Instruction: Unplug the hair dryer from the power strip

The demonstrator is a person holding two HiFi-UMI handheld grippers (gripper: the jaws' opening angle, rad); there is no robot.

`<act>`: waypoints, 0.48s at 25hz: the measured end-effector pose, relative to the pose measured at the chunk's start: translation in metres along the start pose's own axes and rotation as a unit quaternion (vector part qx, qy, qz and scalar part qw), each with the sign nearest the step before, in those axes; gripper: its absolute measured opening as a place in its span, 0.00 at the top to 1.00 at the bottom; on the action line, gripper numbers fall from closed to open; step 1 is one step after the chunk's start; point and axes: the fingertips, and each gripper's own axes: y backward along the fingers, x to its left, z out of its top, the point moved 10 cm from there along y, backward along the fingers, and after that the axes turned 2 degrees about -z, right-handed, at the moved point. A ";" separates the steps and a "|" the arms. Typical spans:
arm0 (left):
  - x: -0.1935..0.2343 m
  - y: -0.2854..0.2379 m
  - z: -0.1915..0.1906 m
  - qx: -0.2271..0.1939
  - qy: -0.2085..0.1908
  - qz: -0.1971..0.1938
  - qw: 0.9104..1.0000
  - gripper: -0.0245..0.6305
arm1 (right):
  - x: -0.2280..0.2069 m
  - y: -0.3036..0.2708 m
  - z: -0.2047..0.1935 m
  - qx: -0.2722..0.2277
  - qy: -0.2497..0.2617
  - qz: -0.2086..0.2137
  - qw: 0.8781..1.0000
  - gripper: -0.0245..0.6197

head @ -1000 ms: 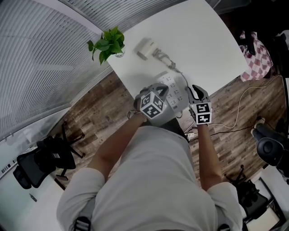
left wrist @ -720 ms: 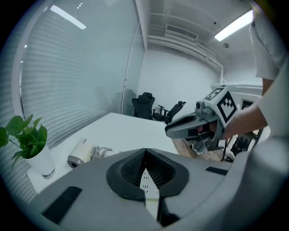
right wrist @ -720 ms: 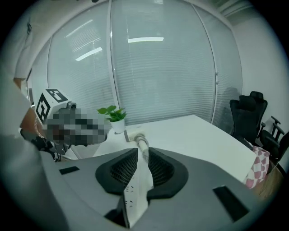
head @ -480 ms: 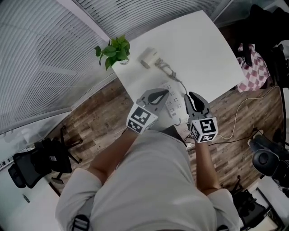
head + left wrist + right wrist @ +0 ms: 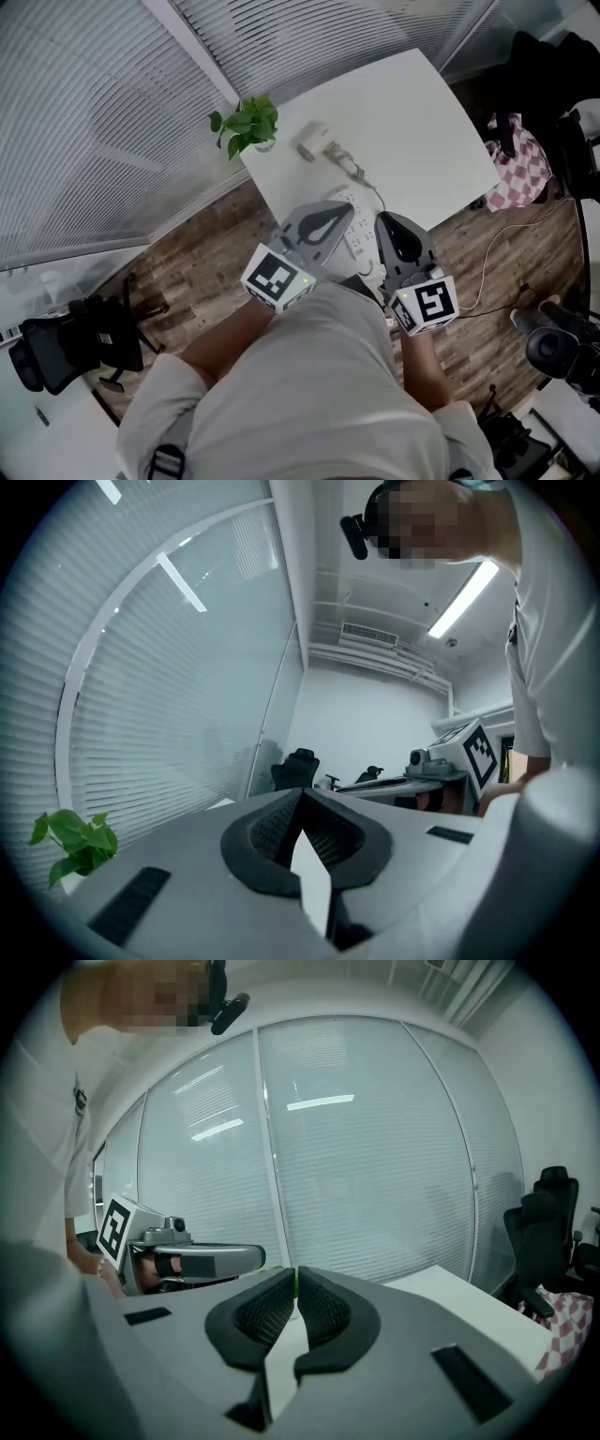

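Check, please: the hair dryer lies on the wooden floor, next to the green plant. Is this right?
The place is wrong. The hair dryer lies on the white table, next to the green plant. The head view shows this.

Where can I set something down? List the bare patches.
Bare: the wide right half of the table, from the hair dryer and its cord to the right edge. Crowded: the left corner by the plant, the near edge round the power strip.
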 end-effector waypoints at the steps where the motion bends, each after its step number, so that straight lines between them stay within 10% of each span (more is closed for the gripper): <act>1: -0.003 0.004 0.005 -0.005 -0.003 0.001 1.000 0.92 | 0.004 0.003 0.006 -0.005 0.001 0.003 1.000 0.90; 12: -0.045 0.035 0.060 -0.072 -0.010 -0.008 0.997 0.92 | 0.043 0.033 0.058 -0.045 0.023 0.027 0.998 0.91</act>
